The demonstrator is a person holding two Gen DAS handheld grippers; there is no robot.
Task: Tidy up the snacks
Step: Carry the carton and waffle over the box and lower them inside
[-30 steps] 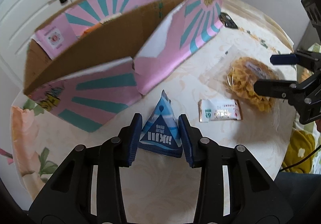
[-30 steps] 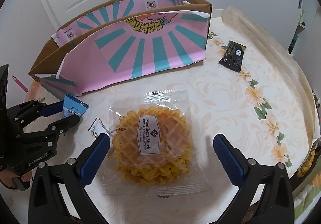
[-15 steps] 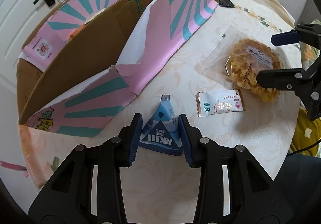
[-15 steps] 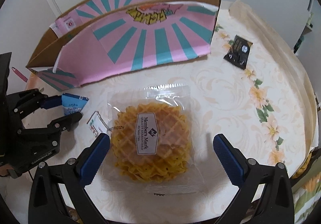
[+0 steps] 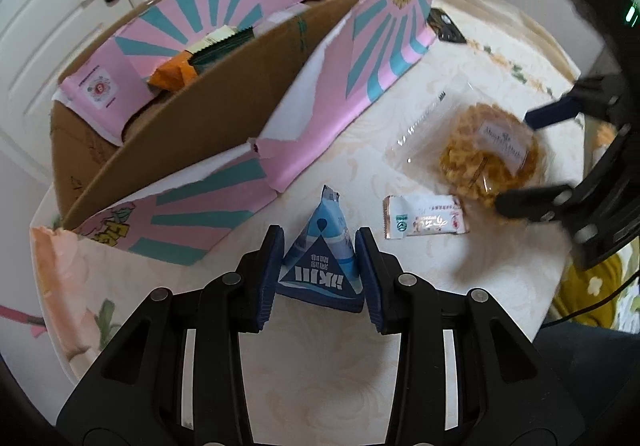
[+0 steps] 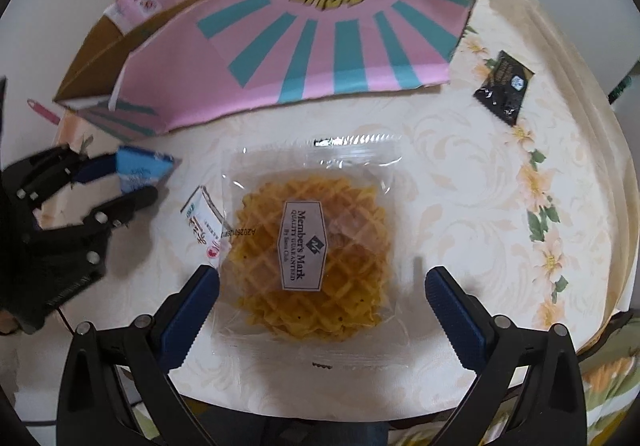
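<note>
My left gripper point(image 5: 319, 278) is shut on a blue triangular snack pack point(image 5: 322, 266), held just above the tablecloth in front of the pink-and-teal cardboard box point(image 5: 224, 118). The same blue pack point(image 6: 140, 170) shows at the left of the right wrist view, in the left gripper point(image 6: 128, 182). My right gripper point(image 6: 322, 302) stands open, its blue pads on either side of a clear bag of waffle cookies point(image 6: 316, 246) lying flat on the table. The waffle bag point(image 5: 486, 154) and the right gripper point(image 5: 524, 162) also show at the right of the left wrist view.
A small white snack bar point(image 5: 424, 222) lies between the two grippers, its end tucked under the waffle bag. A black packet point(image 6: 502, 86) lies right of the box. Inside the box sit an orange packet point(image 5: 172, 74) and a green one point(image 5: 220, 44). The round table's edge point(image 6: 592, 150) curves along the right.
The left gripper keeps its hold on the blue pack, and more of the box's inside shows now. The right gripper has tilted further down over the waffle bag, still open.
</note>
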